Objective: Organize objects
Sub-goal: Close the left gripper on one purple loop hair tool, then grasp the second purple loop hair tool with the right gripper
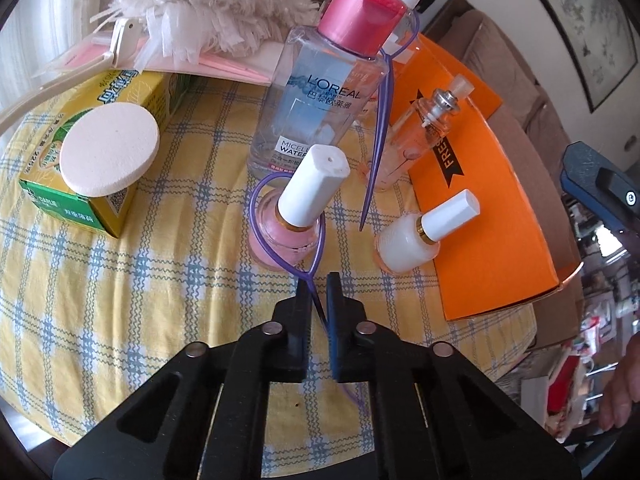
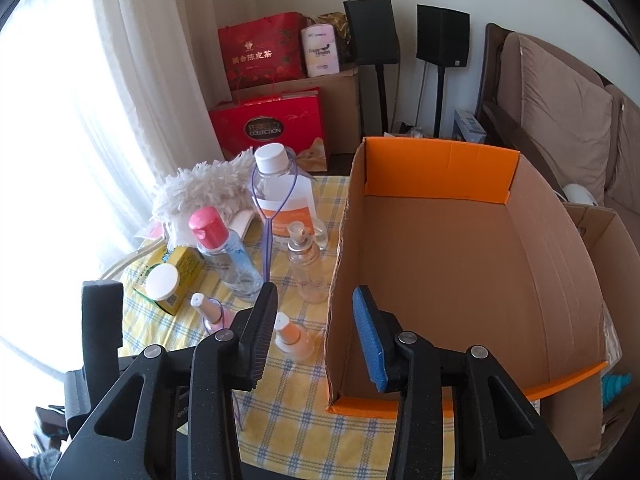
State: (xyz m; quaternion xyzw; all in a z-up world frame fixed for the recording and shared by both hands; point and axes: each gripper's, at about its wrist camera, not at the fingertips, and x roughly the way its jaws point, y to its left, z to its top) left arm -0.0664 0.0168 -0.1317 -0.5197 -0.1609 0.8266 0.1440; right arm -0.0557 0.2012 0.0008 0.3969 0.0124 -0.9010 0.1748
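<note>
My left gripper [image 1: 319, 280] is shut on a thin purple looped hair tool [image 1: 286, 200] whose loop circles the pink nail polish bottle [image 1: 286, 226]. A second purple looped tool [image 1: 376, 144] leans against the L'Oreal micellar water bottle [image 1: 320, 92]. A white nail polish bottle [image 1: 416, 236] and a small perfume bottle [image 1: 416, 136] stand beside the orange cardboard box [image 1: 492, 216]. My right gripper [image 2: 316, 292] is open and empty, hovering over the near left wall of the box [image 2: 460, 264], whose inside is bare.
A yellow-green carton [image 1: 96, 152] with a round makeup sponge [image 1: 110, 148] on it sits at left. A white fluffy duster [image 1: 208, 8] lies behind. A clear white-capped bottle [image 2: 280, 192] stands at the back. Red gift bags [image 2: 272, 120] and a sofa [image 2: 560, 120] lie beyond the table.
</note>
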